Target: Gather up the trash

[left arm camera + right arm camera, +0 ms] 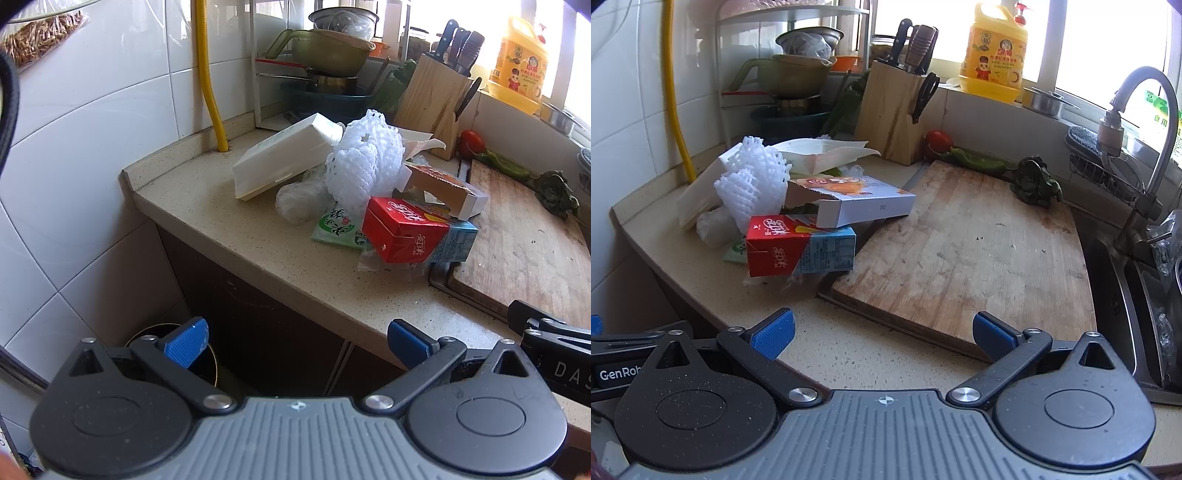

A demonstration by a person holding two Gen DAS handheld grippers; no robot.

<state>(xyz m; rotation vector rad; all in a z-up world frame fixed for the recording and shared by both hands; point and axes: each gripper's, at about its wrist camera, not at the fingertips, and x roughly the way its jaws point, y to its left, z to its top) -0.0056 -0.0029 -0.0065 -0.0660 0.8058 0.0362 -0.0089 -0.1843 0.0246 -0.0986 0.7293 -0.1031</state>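
Both tools are spread wide and empty; the red carton (775, 247) (front of the trash pile) sits ahead-left of the right tool (882, 334), which looks nearer than the left tool (297, 343).

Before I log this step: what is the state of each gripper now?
Left gripper: open, holding nothing, in front of the counter edge.
Right gripper: open, holding nothing, above the speckled beige stone counter.

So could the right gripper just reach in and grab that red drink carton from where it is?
Probably yes. The right gripper is open and empty, and the red carton sits at the near edge of the pile with bare countertop between them; only a white box rests on its far end.
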